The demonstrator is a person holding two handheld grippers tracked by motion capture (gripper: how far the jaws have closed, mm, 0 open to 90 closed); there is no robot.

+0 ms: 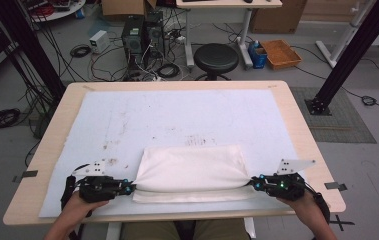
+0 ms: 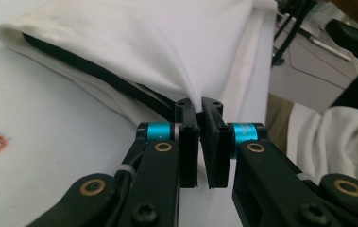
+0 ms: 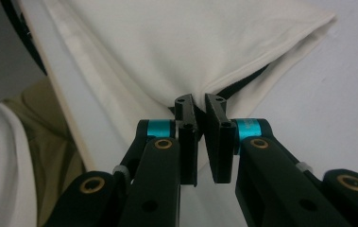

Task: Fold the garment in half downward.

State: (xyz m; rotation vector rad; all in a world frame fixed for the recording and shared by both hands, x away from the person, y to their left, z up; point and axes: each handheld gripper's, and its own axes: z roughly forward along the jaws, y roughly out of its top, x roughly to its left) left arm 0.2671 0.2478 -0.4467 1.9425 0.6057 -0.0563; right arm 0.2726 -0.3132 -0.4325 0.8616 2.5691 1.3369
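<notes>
Here, my left hand-held gripper (image 1: 131, 187) clenched on the left corner of the folded white cloth (image 1: 189, 172), my right hand-held gripper (image 1: 253, 183) gripping its right corner, cloth lying near the front edge of the white-covered wooden table (image 1: 177, 117).

I can read no text, label, brand or number anywhere here, neither on the desk (image 1: 297, 125) nor on the boxes behind it.
</notes>
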